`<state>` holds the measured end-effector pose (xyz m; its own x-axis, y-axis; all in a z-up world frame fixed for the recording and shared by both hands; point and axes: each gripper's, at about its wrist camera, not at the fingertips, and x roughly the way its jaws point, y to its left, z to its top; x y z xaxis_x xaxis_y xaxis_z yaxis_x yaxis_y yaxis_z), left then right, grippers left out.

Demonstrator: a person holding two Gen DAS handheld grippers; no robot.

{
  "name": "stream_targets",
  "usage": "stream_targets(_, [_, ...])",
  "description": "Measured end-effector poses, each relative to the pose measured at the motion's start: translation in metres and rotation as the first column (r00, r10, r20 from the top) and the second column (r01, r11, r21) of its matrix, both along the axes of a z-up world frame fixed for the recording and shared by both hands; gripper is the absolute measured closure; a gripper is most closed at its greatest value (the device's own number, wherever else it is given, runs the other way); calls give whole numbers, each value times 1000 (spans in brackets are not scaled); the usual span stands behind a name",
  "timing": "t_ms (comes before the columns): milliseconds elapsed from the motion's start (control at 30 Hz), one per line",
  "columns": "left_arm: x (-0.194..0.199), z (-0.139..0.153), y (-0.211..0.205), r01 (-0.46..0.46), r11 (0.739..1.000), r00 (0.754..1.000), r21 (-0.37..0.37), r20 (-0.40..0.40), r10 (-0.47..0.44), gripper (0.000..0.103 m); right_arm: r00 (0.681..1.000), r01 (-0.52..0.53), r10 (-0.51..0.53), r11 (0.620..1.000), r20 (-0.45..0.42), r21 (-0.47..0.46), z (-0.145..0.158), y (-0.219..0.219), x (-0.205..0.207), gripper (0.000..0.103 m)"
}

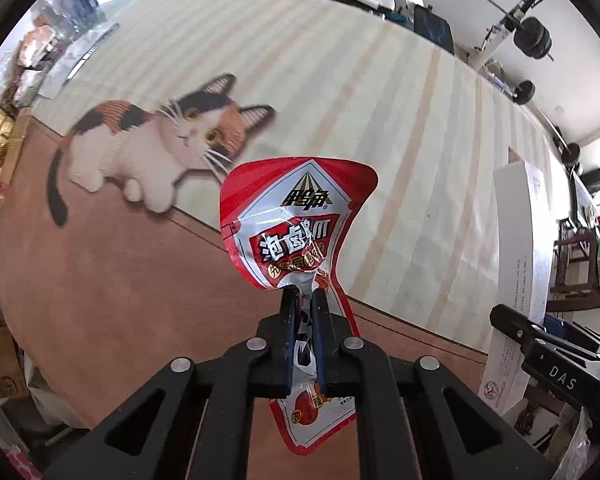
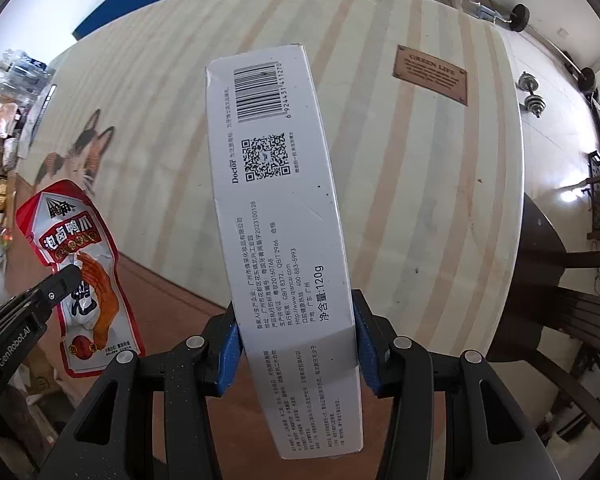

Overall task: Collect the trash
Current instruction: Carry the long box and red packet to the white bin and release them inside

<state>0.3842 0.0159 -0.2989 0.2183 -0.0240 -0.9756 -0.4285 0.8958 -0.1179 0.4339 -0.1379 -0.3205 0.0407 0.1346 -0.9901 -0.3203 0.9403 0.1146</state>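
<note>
I log snack wrapper (image 1: 296,216): red/white, black lettering | carton (image 2: 284,216): white, black barcode and print | rug (image 1: 340,100): cream, beige stripes, calico cat motif | finger pads (image 2: 230,354): blue

Below us we see a striped cream rug (image 2: 400,168) with a calico cat picture (image 1: 152,140) on it — and a brown plaque (image 2: 431,74) reading "GREEN LIFE". Beyond its far edge we make out dumbbells (image 2: 534,96) on the floor — and a dark wooden chair (image 2: 572,280) beside it.
</note>
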Motion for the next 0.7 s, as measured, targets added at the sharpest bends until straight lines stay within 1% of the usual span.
stream_targets(100, [-20, 13, 18, -15, 1000, 999, 16, 34, 14, 98, 1000, -16, 16, 1000, 7, 17, 6, 1, -5, 52])
stream_targets(233, [-57, 42, 38, -47, 998, 995, 39, 85, 44, 98, 998, -53, 52, 998, 27, 44, 25, 12, -23, 52])
stream_targets(300, [-75, 36, 54, -67, 997, 993, 43, 104, 62, 98, 997, -76, 73, 995, 39, 62, 36, 19, -37, 52])
stream_targets(333, [-88, 41, 58, -81, 996, 990, 41, 116, 76, 98, 996, -83, 80, 994, 42, 70, 40, 22, -42, 52])
stream_targets(433, [-116, 45, 75, -116, 992, 983, 41, 146, 109, 98, 991, -123, 118, 988, 58, 94, 54, 37, -71, 52])
stream_targets(500, [-142, 49, 84, -145, 989, 976, 40, 168, 137, 98, 988, -151, 145, 982, 62, 110, 63, 46, -94, 52])
stream_targets(567, [-175, 55, 94, -181, 983, 967, 32, 191, 171, 98, 983, -177, 170, 977, 69, 119, 67, 56, -117, 52])
stream_targets(633, [-209, 61, 103, -217, 976, 955, 21, 212, 208, 98, 975, -218, 210, 967, 78, 131, 72, 68, -152, 52])
stream_targets(667, [-230, 63, 108, -234, 972, 949, 16, 220, 225, 98, 972, -230, 221, 964, 79, 134, 66, 83, -166, 52])
stream_targets(700, [-248, 64, 112, -249, 968, 944, 13, 225, 240, 98, 968, -247, 238, 959, 78, 140, 67, 88, -184, 52])
